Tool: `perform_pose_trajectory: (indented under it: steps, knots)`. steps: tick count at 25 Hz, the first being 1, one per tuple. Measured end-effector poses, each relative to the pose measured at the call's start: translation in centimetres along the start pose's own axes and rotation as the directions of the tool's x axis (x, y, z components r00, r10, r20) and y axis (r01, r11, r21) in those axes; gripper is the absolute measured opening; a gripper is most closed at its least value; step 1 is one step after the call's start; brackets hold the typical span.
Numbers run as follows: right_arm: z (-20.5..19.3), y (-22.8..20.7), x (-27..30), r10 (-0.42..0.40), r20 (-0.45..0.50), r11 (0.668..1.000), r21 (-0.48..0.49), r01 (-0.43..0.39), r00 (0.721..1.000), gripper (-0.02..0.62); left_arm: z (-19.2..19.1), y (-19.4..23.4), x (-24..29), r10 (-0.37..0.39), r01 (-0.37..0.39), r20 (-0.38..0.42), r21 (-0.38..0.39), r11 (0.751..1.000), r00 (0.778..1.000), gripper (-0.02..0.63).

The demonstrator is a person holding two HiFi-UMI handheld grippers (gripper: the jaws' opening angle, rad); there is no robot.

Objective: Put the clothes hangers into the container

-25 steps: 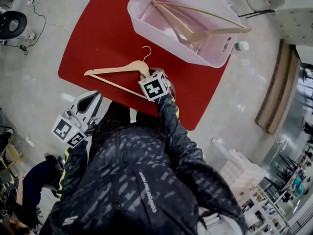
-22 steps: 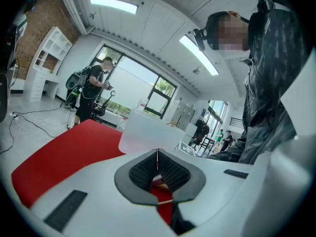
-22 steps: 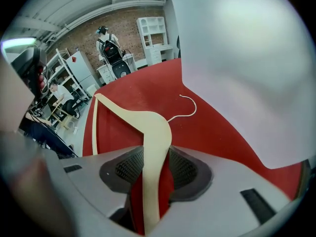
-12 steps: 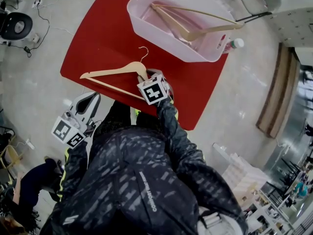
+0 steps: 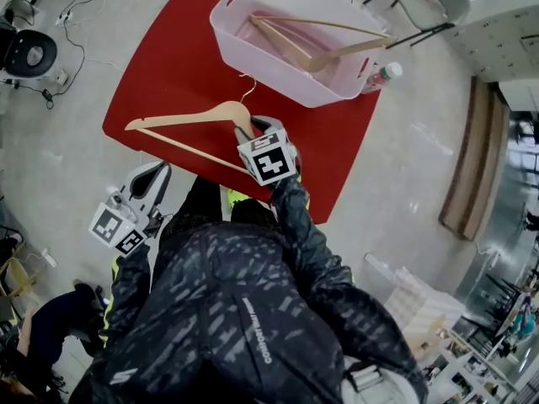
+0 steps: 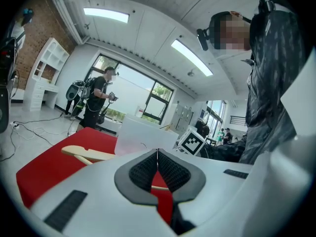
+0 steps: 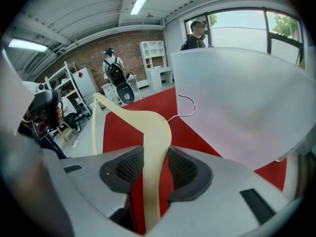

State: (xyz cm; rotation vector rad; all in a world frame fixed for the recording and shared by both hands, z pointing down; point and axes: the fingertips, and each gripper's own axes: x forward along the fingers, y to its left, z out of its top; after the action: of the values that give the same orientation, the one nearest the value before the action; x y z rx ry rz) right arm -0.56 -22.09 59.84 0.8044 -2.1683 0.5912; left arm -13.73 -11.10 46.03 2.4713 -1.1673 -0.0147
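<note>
Two wooden hangers are in sight. One hanger point(image 5: 313, 56) lies slantwise inside the pale container point(image 5: 286, 91), which stands on the red mat point(image 5: 168, 66) at the mat's 1 o'clock corner in the head view, with one of this hanger's ends resting over the rim at 3 o'clock. The other hanger point(image 5: 189, 119) is over the mat at about 6 o'clock of the container. It is apart from the container, with its wire hook point(image 5: 248, 84) pointing toward 12 o'clock, close to the near wall.

The right gripper point(image 5: 253, 129) is clamped on this second hanger. In the right gripper view its jaws press from both sides on the wooden arm point(image 7: 153, 127), just below the shoulder bend. The hook point(image 7: 187, 105) and the container wall point(image 7: 237, 98) lie beyond, toward 1 o'clock. Whether the hanger's far tip touches the mat cannot be told.

The left gripper point(image 5: 160, 171) sits at 8 o'clock of the right one, off the mat's edge and over the bare floor. Its jaws are closed together with nothing between them point(image 6: 157, 154). Past them the left gripper view shows the mat point(image 6: 44, 167), the held hanger point(image 6: 89, 153) and the container point(image 6: 143, 132).
</note>
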Motion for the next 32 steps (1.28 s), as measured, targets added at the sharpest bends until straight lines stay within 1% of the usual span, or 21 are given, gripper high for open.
perform_pose_trajectory:
  steps: [6,11,15,18,22,28,32]
  knots:
    - [1.8,0.5,-3.7,0.009,0.07,1.0,0.007,-0.009,0.998,0.161,0.9,-1.7,-0.2,-0.006,0.005,0.021,0.03,1.0,1.0,0.012]
    - [3.5,1.0,-6.2,0.021,0.114,1.0,0.011,-0.022,0.993,0.161,1.4,-2.4,-0.6,0.001,-0.002,0.031,0.037,0.999,1.0,0.012]
    - [4.9,0.6,-7.9,0.005,0.16,1.0,-0.013,-0.003,0.987,0.161,1.3,-3.3,-0.8,-0.004,0.002,0.027,0.047,0.999,1.0,0.012]
    - [5.9,0.9,-9.4,0.016,0.174,1.0,-0.007,-0.015,0.985,0.161,1.3,-3.8,-0.9,-0.006,0.004,0.021,0.054,0.999,1.0,0.012]
    - [7.3,0.8,-11.1,0.02,0.207,1.0,-0.002,-0.02,0.978,0.161,1.8,-4.3,-1.0,0.0,-0.002,0.032,0.061,0.998,0.999,0.012]
    - [9.6,0.1,-14.0,0.003,0.257,1.0,-0.008,-0.001,0.967,0.161,2.4,-5.0,-1.0,-0.008,0.005,0.047,0.065,0.998,0.999,0.012]
    - [11.3,-0.8,-16.1,-0.013,0.301,1.0,-0.004,0.014,0.954,0.161,2.6,-5.4,-0.4,-0.018,0.014,0.056,0.068,0.998,0.998,0.012]
